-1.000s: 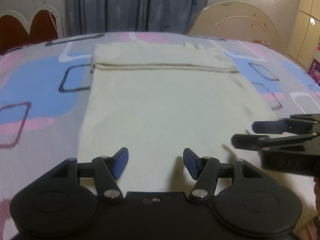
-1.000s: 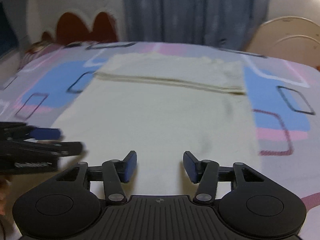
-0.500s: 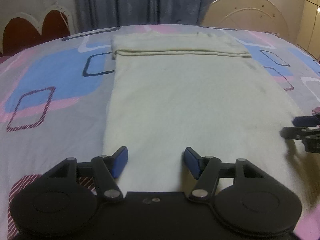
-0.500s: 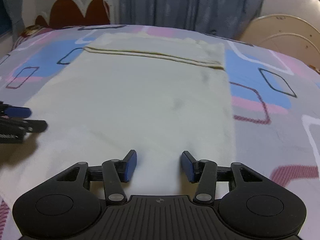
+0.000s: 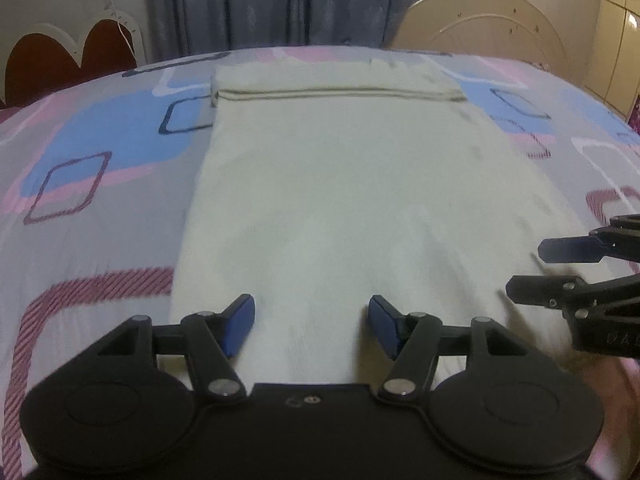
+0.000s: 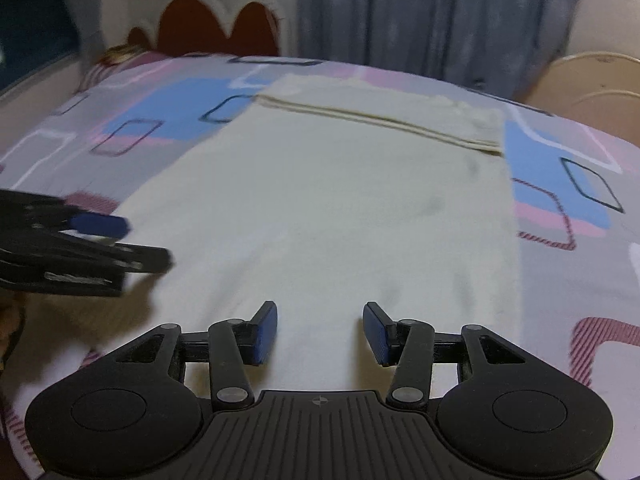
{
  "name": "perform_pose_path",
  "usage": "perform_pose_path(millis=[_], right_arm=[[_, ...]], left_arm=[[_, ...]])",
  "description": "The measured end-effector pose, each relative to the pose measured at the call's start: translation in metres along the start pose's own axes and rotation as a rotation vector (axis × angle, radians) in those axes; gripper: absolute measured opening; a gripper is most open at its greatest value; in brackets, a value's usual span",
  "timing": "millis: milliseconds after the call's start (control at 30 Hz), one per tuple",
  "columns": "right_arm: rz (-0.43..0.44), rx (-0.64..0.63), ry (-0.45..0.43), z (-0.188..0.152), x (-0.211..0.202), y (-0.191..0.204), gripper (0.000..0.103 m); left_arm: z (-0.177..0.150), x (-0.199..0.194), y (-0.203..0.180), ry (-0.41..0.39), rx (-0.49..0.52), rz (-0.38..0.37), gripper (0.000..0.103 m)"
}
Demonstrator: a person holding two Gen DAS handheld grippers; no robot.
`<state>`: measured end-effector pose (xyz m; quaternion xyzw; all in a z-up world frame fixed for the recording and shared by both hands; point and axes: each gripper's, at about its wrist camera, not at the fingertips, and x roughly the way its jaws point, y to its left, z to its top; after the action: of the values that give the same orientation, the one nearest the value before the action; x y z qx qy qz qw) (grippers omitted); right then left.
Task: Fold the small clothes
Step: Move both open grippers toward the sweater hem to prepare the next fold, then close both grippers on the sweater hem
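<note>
A pale cream garment (image 5: 340,200) is seen spread flat along the middle of a bed covered by a patterned sheet (image 5: 100,152) in grey, blue and pink. The far end of the garment has been turned over into a narrow band, marked by a darker seam line (image 5: 340,94). Two handheld grippers are held low over the near end of the cloth, side by side. The left gripper (image 5: 311,322) is shown with its blue-padded fingers (image 5: 239,322) released, a wide gap between them and only flat cloth beneath. The right gripper (image 6: 320,330) is likewise released, its fingers parted over the cloth and nothing gripped.

Several risks can be judged from here. If the near hem is pinched at uneven points, the fold may be laid crooked. The sheet below could be caught together with the garment, since the cloth lies flush on it. The soft fabric may also be dragged and wrinkled, or the far folded band disturbed, if the fingers are pushed in too steeply.
</note>
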<state>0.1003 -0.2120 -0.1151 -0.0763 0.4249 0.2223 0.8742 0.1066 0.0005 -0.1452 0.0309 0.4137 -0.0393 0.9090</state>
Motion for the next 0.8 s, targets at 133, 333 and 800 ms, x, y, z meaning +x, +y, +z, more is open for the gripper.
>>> perform_pose_path(millis=[133,333,800], right_arm=[[-0.014,0.0,0.036,-0.016,0.003,-0.005,0.048],[-0.062,0.014,0.038,-0.029,-0.01,-0.029,0.049],[-0.109,0.093,0.023,-0.042,-0.037,-0.064,0.049]], left_arm=[[-0.009,-0.005,0.005,0.006,-0.015,0.024,0.066],[-0.012,-0.009,0.01,0.012,-0.034,0.046,0.067],[-0.011,-0.021,0.023,0.014,-0.108,0.087,0.065]])
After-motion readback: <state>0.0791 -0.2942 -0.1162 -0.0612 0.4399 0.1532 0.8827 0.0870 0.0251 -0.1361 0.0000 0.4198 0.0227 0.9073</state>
